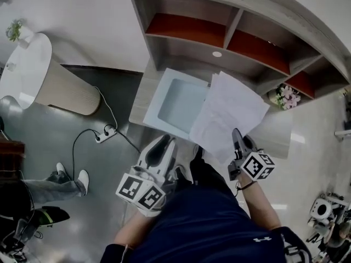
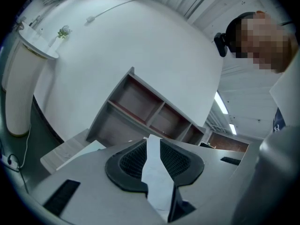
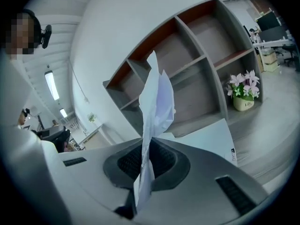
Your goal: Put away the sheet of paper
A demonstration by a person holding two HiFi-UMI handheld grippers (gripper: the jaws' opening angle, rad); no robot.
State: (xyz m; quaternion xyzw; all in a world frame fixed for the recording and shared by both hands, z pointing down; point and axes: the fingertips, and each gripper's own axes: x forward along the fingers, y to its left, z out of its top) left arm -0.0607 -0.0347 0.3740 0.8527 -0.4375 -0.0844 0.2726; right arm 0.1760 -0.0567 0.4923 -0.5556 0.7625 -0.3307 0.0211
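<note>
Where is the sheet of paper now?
Head view, right of centre: the sheet of paper is clamped in the right gripper, overlapping the right edge of the white tray.

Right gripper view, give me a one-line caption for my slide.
Right gripper shut on the paper, held edge-on before a grey shelf unit, potted flowers at right.

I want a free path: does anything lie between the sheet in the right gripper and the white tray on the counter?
Nothing visible does. The sheet, pinched in the right gripper, reaches partly over the white tray, whose visible inside looks bare. The open left gripper points at the tray's near edge, beside the path.
</note>
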